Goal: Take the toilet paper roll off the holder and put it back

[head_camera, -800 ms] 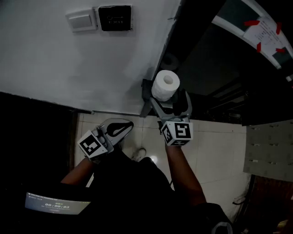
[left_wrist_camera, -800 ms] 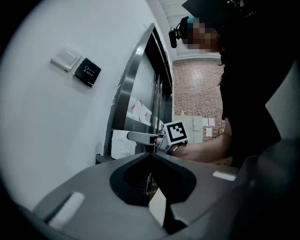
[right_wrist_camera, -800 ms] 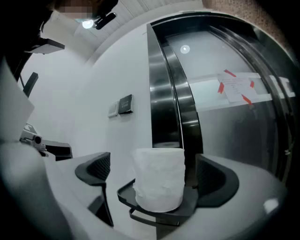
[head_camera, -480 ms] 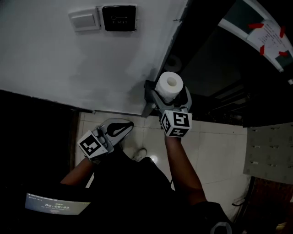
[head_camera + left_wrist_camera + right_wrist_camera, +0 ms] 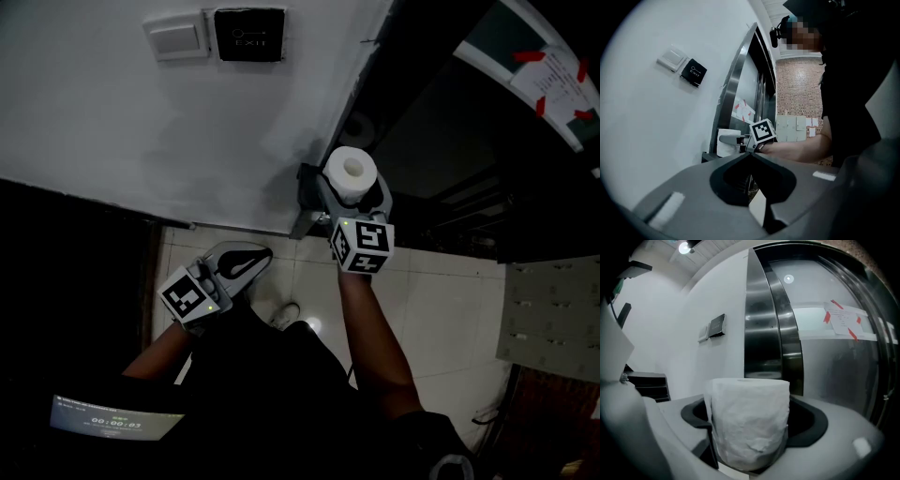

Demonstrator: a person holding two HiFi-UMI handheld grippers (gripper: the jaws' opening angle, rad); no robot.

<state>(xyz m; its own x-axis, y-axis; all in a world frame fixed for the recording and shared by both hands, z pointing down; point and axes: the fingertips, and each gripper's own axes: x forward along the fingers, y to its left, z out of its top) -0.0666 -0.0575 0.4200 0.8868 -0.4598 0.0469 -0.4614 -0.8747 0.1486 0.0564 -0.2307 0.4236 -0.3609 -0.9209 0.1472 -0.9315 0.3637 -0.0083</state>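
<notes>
The white toilet paper roll (image 5: 350,172) stands upright between the jaws of my right gripper (image 5: 353,190), which is shut on its sides. The right gripper view shows the roll (image 5: 749,423) filling the gap between both jaws. It hangs just in front of the dark holder (image 5: 306,182) at the foot of the steel door frame. My left gripper (image 5: 246,262) is held low by the person's left side, shut and with nothing in it. Its view looks across to the roll (image 5: 724,143) and the right gripper's marker cube (image 5: 763,131).
On the white wall are a light switch (image 5: 175,37) and a black exit plate (image 5: 248,36). The steel door frame (image 5: 356,94) and a glass door with a taped paper (image 5: 553,73) stand at the right. Tiled floor and a shoe (image 5: 284,317) lie below.
My right gripper has carried the roll a little up and to the right, closer to the door frame. The left gripper has stayed where it was.
</notes>
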